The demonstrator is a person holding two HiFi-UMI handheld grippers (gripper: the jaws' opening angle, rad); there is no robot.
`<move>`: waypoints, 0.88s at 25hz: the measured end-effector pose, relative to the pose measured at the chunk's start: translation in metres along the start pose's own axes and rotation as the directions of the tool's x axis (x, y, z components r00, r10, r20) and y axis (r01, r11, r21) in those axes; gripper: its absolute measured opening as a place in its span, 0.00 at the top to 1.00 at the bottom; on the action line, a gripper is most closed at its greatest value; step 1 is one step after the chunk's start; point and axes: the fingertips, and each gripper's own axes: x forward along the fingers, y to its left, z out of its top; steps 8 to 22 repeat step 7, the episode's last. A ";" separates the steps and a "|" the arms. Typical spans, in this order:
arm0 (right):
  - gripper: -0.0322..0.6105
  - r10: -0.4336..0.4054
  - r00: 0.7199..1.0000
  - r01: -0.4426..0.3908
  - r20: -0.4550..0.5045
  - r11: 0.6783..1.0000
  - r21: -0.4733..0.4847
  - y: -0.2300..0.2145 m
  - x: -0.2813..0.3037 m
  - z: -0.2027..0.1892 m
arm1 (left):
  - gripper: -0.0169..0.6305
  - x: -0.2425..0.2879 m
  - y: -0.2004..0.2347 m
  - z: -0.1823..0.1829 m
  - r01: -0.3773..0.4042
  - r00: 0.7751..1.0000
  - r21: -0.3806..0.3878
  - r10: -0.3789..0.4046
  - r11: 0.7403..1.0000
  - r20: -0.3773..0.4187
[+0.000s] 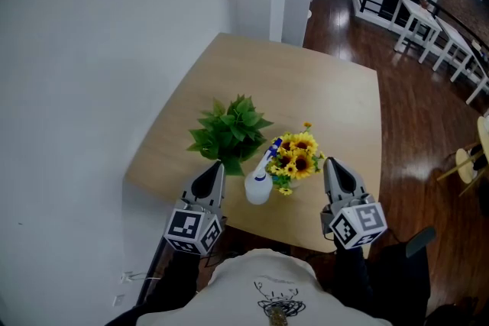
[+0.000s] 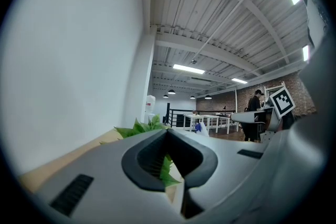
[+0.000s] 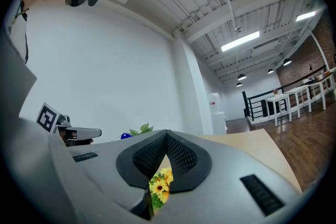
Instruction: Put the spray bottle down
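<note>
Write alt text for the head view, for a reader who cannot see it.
A white spray bottle sits on a tan table between a leafy green plant and a bunch of sunflowers. The left claw and right claw, both shut and empty, flank it at the table's near edge.

Left gripper (image 1: 217,166), right gripper (image 1: 329,163), jaws together

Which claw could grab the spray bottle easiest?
Probably the left gripper: the spray bottle stands nearer its tip, while the sunflowers sit partly between it and the right gripper.
</note>
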 end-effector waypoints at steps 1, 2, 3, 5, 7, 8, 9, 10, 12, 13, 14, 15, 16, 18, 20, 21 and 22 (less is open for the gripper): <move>1.00 0.001 1.000 -0.001 -0.003 1.000 0.003 0.001 0.000 -0.001 | 0.99 0.000 -0.001 -0.001 0.002 1.000 -0.001 -0.002 1.000 -0.002; 1.00 0.002 1.000 -0.002 -0.006 1.000 0.004 0.002 0.000 -0.003 | 0.99 0.001 -0.001 -0.001 0.004 1.000 -0.001 -0.004 1.000 -0.003; 1.00 0.004 1.000 -0.004 -0.009 1.000 0.005 0.003 0.001 -0.005 | 0.99 0.001 -0.001 -0.002 0.005 1.000 -0.002 -0.005 1.000 -0.004; 1.00 0.006 1.000 -0.006 -0.013 1.000 0.004 0.005 0.001 -0.007 | 0.99 0.002 -0.001 -0.003 0.008 1.000 -0.004 -0.008 1.000 -0.004; 1.00 0.007 1.000 -0.007 -0.016 1.000 0.003 0.005 0.002 -0.008 | 0.99 0.002 -0.001 -0.005 0.010 1.000 -0.004 -0.010 1.000 -0.003; 1.00 0.007 1.000 -0.007 -0.016 1.000 0.003 0.005 0.002 -0.008 | 0.99 0.002 -0.001 -0.005 0.010 1.000 -0.004 -0.010 1.000 -0.003; 1.00 0.007 1.000 -0.007 -0.016 1.000 0.003 0.005 0.002 -0.008 | 0.99 0.002 -0.001 -0.005 0.010 1.000 -0.004 -0.010 1.000 -0.003; 1.00 0.007 1.000 -0.007 -0.016 1.000 0.003 0.005 0.002 -0.008 | 0.99 0.002 -0.001 -0.005 0.010 1.000 -0.004 -0.010 1.000 -0.003; 1.00 0.007 1.000 -0.007 -0.016 1.000 0.003 0.005 0.002 -0.008 | 0.99 0.002 -0.001 -0.005 0.010 1.000 -0.004 -0.010 1.000 -0.003; 1.00 0.007 1.000 -0.007 -0.016 1.000 0.003 0.005 0.002 -0.008 | 0.99 0.002 -0.001 -0.005 0.010 1.000 -0.004 -0.010 1.000 -0.003; 1.00 0.007 1.000 -0.007 -0.016 1.000 0.003 0.005 0.002 -0.008 | 0.99 0.002 -0.001 -0.005 0.010 1.000 -0.004 -0.010 1.000 -0.003; 1.00 0.007 1.000 -0.007 -0.016 1.000 0.003 0.005 0.002 -0.008 | 0.99 0.002 -0.001 -0.005 0.010 1.000 -0.004 -0.010 1.000 -0.003; 1.00 0.007 1.000 -0.007 -0.016 1.000 0.003 0.005 0.002 -0.008 | 0.99 0.002 -0.001 -0.005 0.010 1.000 -0.004 -0.010 1.000 -0.003; 1.00 0.007 1.000 -0.007 -0.016 1.000 0.003 0.005 0.002 -0.008 | 0.99 0.002 -0.001 -0.005 0.010 1.000 -0.004 -0.010 1.000 -0.003; 1.00 0.007 1.000 -0.007 -0.016 1.000 0.003 0.005 0.002 -0.008 | 0.99 0.002 -0.001 -0.005 0.010 1.000 -0.004 -0.010 1.000 -0.003; 1.00 0.007 1.000 -0.007 -0.016 1.000 0.003 0.005 0.002 -0.008 | 0.99 0.002 -0.001 -0.005 0.010 1.000 -0.004 -0.010 1.000 -0.003; 1.00 0.007 1.000 -0.007 -0.016 1.000 0.003 0.005 0.002 -0.008 | 0.99 0.002 -0.001 -0.005 0.010 1.000 -0.004 -0.010 1.000 -0.003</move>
